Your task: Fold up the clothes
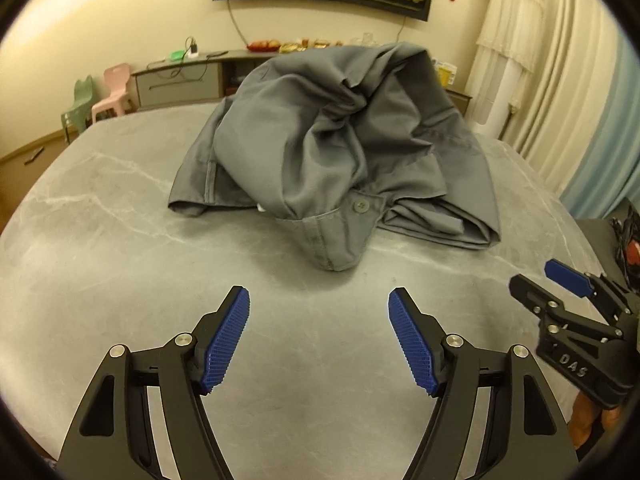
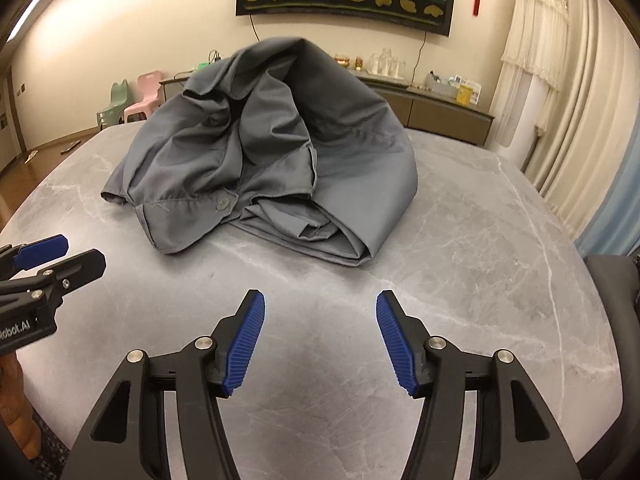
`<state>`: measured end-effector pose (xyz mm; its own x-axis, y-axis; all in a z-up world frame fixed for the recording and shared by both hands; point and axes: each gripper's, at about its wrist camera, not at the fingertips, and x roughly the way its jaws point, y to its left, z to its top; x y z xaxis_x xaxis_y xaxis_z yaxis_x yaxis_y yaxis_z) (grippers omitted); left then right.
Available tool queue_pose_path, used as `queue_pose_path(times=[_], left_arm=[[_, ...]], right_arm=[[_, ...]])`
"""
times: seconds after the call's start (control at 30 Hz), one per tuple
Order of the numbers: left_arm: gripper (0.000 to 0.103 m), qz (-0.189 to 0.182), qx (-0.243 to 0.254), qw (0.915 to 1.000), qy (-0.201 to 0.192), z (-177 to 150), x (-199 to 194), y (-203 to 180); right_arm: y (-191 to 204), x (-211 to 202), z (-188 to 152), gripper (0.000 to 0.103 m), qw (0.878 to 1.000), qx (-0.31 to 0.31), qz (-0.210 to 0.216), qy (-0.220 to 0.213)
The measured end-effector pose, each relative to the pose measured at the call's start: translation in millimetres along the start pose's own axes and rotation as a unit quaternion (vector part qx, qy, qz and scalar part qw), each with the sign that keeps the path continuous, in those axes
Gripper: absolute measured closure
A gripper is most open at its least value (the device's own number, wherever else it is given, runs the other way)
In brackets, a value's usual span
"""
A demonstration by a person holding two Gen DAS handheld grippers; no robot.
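Grey garment: one only, heaped in a crumpled mound on the far middle of the grey marbled table, unfolded. One round grey button shows on a stitched band at its near edge, and a cuff-like end droops toward the grippers. Layers of cloth lie flat under the mound on its right side. Two grippers hover over the near table, well apart from the cloth. The left gripper has its blue ribbed pads spread wide, holding nothing. The right gripper is likewise spread, empty. Two small plastic chairs, one green and one pink, stand by the far wall.
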<state>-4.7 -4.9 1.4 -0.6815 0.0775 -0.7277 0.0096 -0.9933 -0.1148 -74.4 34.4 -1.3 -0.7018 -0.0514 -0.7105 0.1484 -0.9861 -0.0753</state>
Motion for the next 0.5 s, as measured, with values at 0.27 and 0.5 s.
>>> queue_pose_path(times=[0.27, 0.5], left_arm=[[0.028, 0.039, 0.042, 0.9981, 0.023, 55.0, 56.5, -7.6], [0.080, 0.074, 0.035, 0.9966, 0.013, 93.3, 81.7, 21.2]], right_arm=[[-22.8, 51.4, 77.6, 0.029, 0.998, -0.017, 0.038, 0.039], [-15.6, 123.5, 95.3, 0.029, 0.994, -0.056, 0.048, 0.078]])
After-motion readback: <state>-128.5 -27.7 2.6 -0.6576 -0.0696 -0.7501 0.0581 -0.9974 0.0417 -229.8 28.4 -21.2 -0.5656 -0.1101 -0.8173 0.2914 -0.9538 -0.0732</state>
